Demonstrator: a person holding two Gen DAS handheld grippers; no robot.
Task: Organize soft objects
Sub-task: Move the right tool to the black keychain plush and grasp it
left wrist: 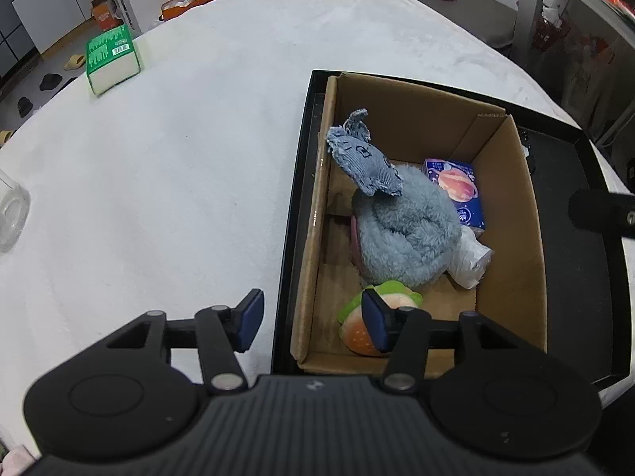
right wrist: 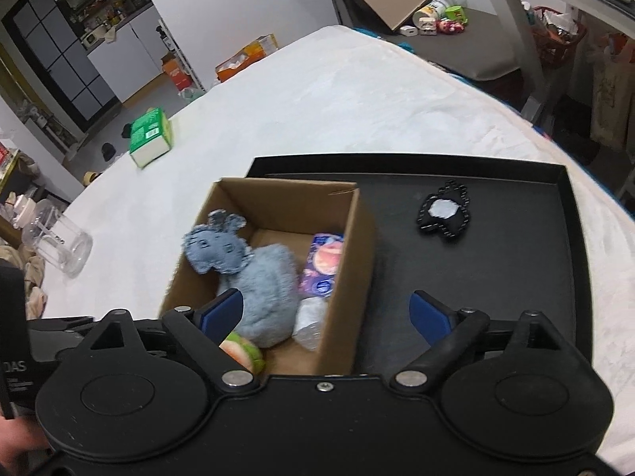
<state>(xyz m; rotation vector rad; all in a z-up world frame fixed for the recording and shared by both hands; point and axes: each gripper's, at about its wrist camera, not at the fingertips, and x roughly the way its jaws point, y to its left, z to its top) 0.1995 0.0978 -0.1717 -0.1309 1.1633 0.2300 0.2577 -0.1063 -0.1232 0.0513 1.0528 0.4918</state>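
1. Soft toys already in the box [left wrist: 512,214]: blue plush [left wrist: 401,234], burger toy [left wrist: 359,331].
2. Left hand-held gripper [left wrist: 313,323] spread, pinching nothing, over the box edge.
3. Right hand-held gripper [right wrist: 325,317] spread wide, empty.
4. Next, likely: go fetch the green pack [left wrist: 113,59] on the bed [left wrist: 158,182].

The burger plush [left wrist: 367,327] is half covered by a blue pad in both views, and the grey plush [left wrist: 405,234] hides most of the white wrapped bundle [left wrist: 474,258] and part of the purple packet [left wrist: 456,190]. The clear jar [left wrist: 12,214] is cut by the left-wrist frame's edge. The packet's print is too blurred to read.
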